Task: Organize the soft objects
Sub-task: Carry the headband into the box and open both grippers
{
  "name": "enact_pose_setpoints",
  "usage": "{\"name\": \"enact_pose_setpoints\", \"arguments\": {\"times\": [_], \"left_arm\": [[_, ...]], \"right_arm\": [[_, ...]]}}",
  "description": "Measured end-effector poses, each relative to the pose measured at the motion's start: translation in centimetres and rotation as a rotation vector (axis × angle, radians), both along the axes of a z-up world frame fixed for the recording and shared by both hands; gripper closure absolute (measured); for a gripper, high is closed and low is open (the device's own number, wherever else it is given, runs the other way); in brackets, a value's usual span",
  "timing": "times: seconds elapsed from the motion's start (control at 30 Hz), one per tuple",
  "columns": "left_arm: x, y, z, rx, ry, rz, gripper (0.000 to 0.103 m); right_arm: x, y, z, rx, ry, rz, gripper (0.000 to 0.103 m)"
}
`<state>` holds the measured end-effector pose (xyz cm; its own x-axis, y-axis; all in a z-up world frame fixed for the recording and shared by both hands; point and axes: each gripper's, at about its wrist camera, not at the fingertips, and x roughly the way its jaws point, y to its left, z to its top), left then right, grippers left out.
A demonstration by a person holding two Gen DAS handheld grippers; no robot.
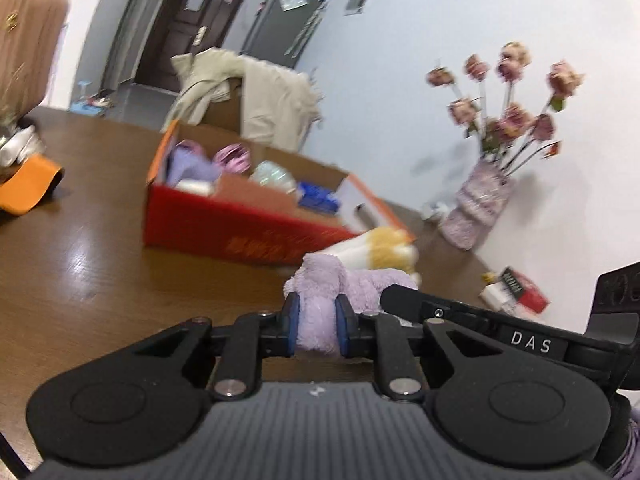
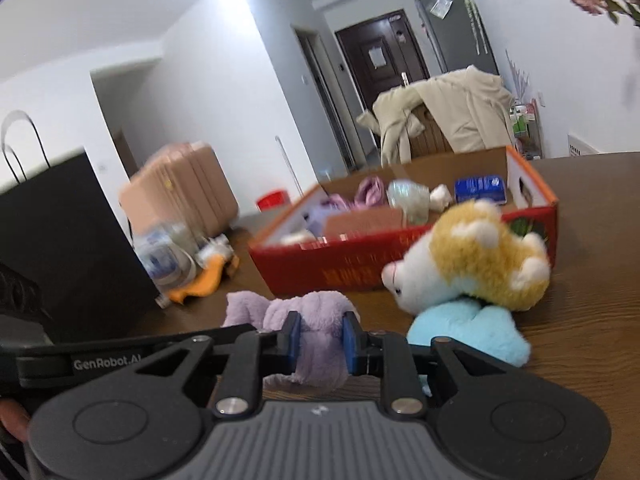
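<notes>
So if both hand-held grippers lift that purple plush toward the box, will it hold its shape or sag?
Probably sags: the purple plush bulges around the right hand-held gripper pads, so it squashes easily. It looks light for its size, with fuzzy pile unlikely to slip. The left hand-held gripper pinches another part, so the span between may droop.

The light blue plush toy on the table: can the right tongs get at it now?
Probably not yet. The right tongs are shut on the fluffy purple plush toy. The light blue plush toy lies close beside them, partly under the yellow and white plush animal.
</notes>
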<state>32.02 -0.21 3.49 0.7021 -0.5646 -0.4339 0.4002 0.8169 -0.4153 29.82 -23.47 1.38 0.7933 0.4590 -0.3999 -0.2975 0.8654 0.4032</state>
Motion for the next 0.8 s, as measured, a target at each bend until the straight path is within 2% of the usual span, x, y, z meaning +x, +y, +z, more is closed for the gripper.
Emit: {"name": "enact_pose_setpoints", "arguments": {"times": [0.1, 0.2, 0.3, 0.4, 0.53, 0.63, 0.73, 0.8], "left_arm": [[2.1, -1.5, 2.3, -0.007, -0.020, -0.033, 0.084], [7.2, -3.7, 4.6, -0.031, -0.002, -0.052, 0.084], [13.8, -6.5, 5.0, -0.012, 0.083, -0.052, 0.084], [20.0, -8.9, 4.0, 0.016, 0.180, -0.029, 0.084], [26.9, -11.6, 0.6, 0.106, 0.299, 0.001, 0.084], [29.9, -12.7, -1.7, 0.185, 0.324, 0.060, 0.083], [31.1, -11.9, -3.1, 0.214, 0.364, 0.119, 0.083], [30.8, -11.1, -3.1, 0.213, 0.346, 0.108, 0.075]], "right_arm": [[-0.5, -1.7, 2.2, 0.022, -0.032, -0.016, 0.082], [1.3, -3.5, 4.8, -0.028, -0.089, -0.030, 0.082], [6.1, -5.8, 7.2, -0.057, -0.084, -0.048, 0.082], [12.9, -7.7, 8.0, -0.102, -0.003, -0.051, 0.082], [21.9, -8.5, 6.7, -0.195, 0.132, -0.065, 0.082], [27.5, -7.9, 4.3, -0.239, 0.235, -0.076, 0.082], [31.3, -6.3, 1.5, -0.308, 0.301, -0.072, 0.082], [32.0, -5.5, 0.4, -0.288, 0.336, -0.057, 0.080]]}}
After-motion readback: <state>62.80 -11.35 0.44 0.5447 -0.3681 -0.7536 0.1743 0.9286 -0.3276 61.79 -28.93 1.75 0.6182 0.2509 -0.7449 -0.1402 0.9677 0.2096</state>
